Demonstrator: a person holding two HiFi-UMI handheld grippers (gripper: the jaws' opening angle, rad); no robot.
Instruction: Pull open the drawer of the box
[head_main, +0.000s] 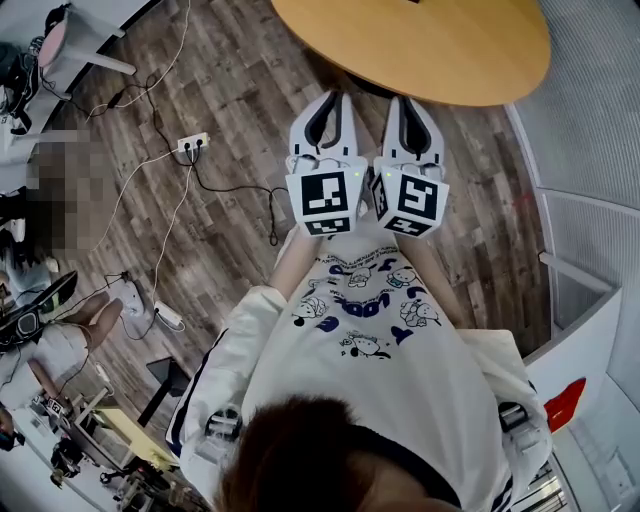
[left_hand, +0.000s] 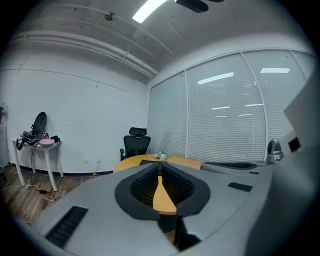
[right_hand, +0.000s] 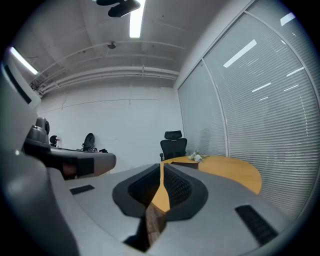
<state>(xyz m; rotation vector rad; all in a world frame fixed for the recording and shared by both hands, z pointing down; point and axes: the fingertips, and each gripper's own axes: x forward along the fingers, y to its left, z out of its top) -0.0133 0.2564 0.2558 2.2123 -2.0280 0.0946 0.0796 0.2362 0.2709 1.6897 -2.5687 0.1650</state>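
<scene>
Table (head_main: 430, 55) partly beyond top edge

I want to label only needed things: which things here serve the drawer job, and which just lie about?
For the job: left gripper, right gripper, both shut and empty; no box clearly seen.
Lying about: round table, office chair, flowers, power strip.
</scene>
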